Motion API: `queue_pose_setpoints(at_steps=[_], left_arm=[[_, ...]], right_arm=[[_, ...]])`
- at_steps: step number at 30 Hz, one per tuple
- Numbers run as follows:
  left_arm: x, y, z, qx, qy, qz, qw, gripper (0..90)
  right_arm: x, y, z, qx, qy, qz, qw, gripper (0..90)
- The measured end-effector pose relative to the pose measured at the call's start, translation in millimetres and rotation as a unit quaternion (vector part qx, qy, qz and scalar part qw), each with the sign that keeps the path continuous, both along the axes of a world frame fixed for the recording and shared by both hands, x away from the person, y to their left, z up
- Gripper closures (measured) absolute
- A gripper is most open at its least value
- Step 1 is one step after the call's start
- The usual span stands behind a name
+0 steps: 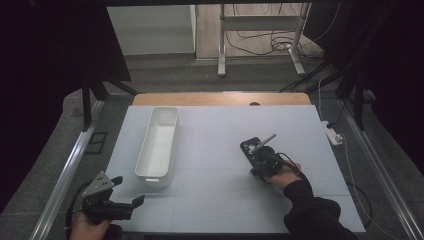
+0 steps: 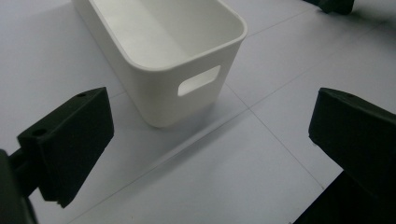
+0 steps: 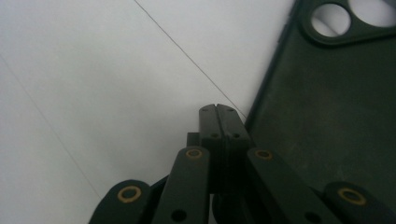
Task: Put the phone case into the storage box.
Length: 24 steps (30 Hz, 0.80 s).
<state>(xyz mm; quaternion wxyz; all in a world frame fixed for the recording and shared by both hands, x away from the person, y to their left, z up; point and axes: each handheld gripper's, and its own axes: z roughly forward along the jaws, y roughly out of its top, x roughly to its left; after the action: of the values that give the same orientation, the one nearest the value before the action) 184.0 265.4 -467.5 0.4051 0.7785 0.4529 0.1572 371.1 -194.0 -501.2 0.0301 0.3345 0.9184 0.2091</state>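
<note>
A black phone case [image 1: 248,146] lies flat on the pale blue-grey table right of the middle. In the right gripper view its camera cut-out sits at the top right of the case [image 3: 327,107]. My right gripper [image 1: 255,154] is shut, with nothing between its jaws. Its tips [image 3: 218,110] are low over the table, right at the case's long edge. My left gripper [image 1: 129,190] is at the near left corner, held off the table and open with nothing in it. Its jaws [image 2: 215,107] point at the near end of a white bin [image 2: 163,51].
The long white bin [image 1: 159,142] stands empty left of the middle, with a handle slot [image 2: 199,80] in its near end wall. A white power strip [image 1: 334,135] lies past the table's right edge. Beyond the far wooden edge [image 1: 220,98] are a floor, cables and a metal stand.
</note>
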Motion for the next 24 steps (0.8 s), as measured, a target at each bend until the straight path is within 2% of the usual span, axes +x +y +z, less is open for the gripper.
queue_pose_setpoints(at_steps=[5,13,16,19,24], left_arm=[[0.2,0.0,0.0,0.0,0.001,0.0,1.0,0.8],[0.3,-0.2,0.0,0.001,0.001,-0.001,1.0,0.9],[0.4,-0.3,0.0,0.001,0.001,-0.001,1.0,0.9],[0.5,-0.2,0.0,0.001,0.002,-0.001,1.0,0.9],[0.9,-0.6,-0.1,0.003,0.003,-0.002,1.0,1.1]], right_arm=[[1.6,-8.8,0.6,-0.001,0.0,-0.01,0.9999,89.3],[0.1,-7.7,1.0,-0.005,-0.005,-0.012,0.9999,89.2],[-0.9,-8.2,4.6,-0.002,-0.007,-0.011,0.9999,88.4],[-1.0,-10.1,16.0,0.01,-0.026,-0.014,0.9995,85.8],[0.9,-11.4,27.3,0.017,-0.041,-0.021,0.9988,82.6]])
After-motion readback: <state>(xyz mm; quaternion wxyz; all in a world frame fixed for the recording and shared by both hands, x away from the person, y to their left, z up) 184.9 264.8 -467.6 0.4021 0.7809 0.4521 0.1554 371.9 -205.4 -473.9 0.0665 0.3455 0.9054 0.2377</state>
